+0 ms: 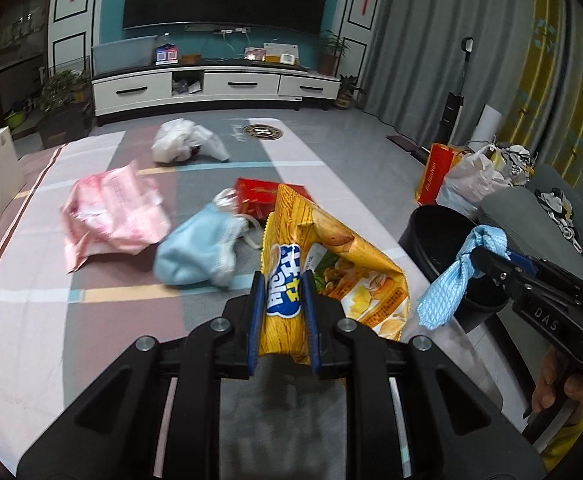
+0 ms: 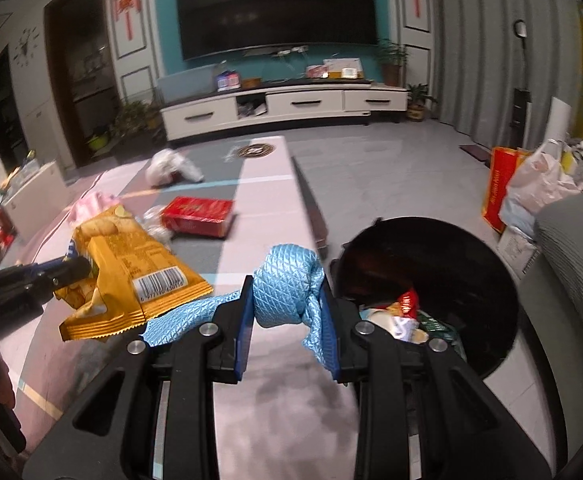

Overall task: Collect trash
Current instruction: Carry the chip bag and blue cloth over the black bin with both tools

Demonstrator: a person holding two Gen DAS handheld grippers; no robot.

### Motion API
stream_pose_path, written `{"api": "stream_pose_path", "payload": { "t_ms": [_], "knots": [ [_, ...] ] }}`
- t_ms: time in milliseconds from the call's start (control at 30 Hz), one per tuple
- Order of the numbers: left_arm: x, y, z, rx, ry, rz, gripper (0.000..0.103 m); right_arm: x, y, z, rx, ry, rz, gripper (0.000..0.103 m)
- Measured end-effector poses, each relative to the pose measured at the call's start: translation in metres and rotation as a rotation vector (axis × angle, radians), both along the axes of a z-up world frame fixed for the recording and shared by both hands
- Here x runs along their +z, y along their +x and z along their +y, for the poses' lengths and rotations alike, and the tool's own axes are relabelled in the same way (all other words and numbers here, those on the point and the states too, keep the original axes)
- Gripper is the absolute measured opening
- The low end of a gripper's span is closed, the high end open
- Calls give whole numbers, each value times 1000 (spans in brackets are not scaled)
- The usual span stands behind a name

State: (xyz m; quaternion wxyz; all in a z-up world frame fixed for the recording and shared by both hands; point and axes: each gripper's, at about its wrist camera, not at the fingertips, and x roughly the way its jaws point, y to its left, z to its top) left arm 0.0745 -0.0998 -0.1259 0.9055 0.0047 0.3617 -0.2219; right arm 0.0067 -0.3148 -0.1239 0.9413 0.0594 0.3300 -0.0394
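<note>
Yellow chip bag [image 1: 291, 280] sits pinched between the fingers of the left gripper [image 1: 281, 300], held up above the striped surface [image 1: 31, 320]. From the right wrist view the same bag hangs crumpled with its barcode showing, left of the bin [image 2: 471, 248].

The right gripper [image 2: 287, 304] has its fingers clamped on a knotted blue cloth [image 2: 287, 288], whose loose ends trail to either side. It is held just beside the rim of the black bin, which stands at the edge of the surface and already has wrappers [image 2: 405, 316] in the bottom.

Still lying on the surface are a pink pack [image 1: 111, 216], a pale blue bundle [image 1: 195, 248], a red box [image 1: 263, 196] just behind the chip bag, and a white plastic bag [image 1: 187, 140] further off, toward the TV cabinet [image 1: 211, 84]. A hand [image 1: 563, 392] grips the right handle at the lower right edge.
</note>
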Motion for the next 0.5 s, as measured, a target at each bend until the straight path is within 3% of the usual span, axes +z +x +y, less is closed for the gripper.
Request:
{"api": "stream_pose_path", "payload": {
  "t_ms": [500],
  "knots": [
    [18,2,-104,-108,45,-63,21,1,-21,-85,-247,50,-36,30]
  ]
}}
